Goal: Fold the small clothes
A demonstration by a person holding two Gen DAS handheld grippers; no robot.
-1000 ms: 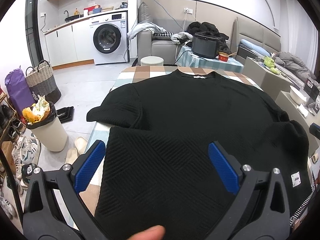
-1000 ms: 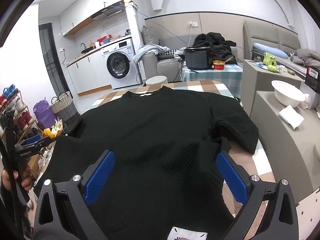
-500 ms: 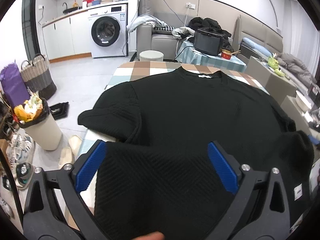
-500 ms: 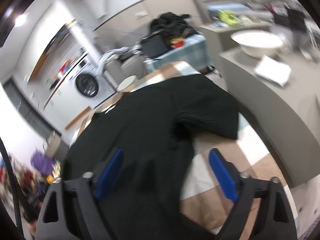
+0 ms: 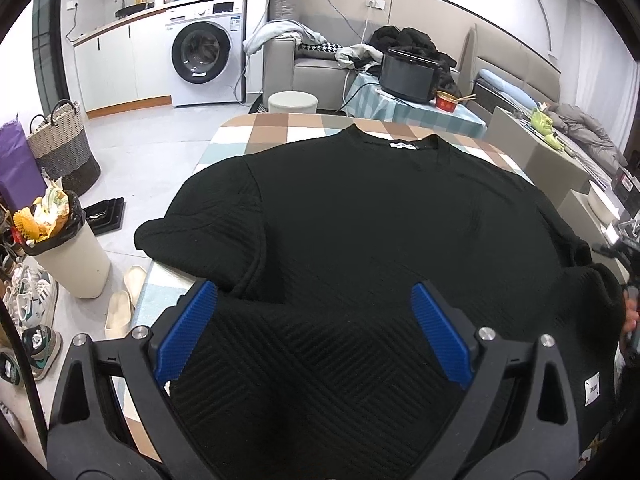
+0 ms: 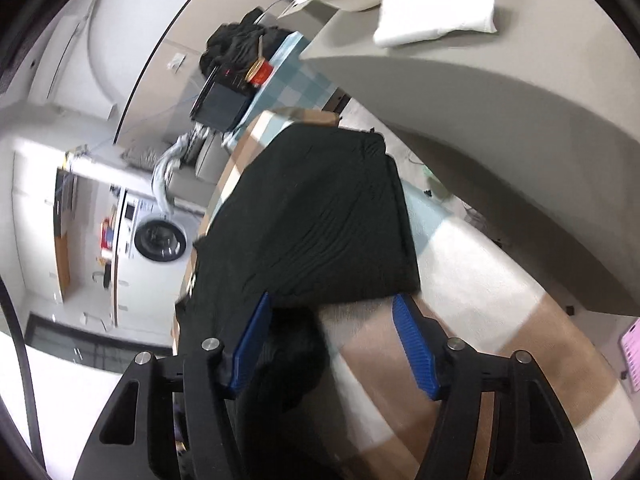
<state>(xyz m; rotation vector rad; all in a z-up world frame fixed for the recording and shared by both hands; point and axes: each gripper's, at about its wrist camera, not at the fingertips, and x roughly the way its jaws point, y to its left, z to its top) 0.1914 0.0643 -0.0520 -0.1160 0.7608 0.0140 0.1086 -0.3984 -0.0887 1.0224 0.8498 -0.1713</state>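
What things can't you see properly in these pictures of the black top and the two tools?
- Table under the black top: left wrist view, mostly covered by the fabric.
- Small white label on the top: left wrist view, print too small to read.
- Washing machine: right wrist view, smeared by motion blur.
- Right tool: right wrist view, open by a sleeve edge; whether it touches cloth is unclear.

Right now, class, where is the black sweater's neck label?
In the left wrist view, the white neck label sits inside the collar at the far end of the black sweater, which lies on the checked tablecloth, nearest the round white stool.
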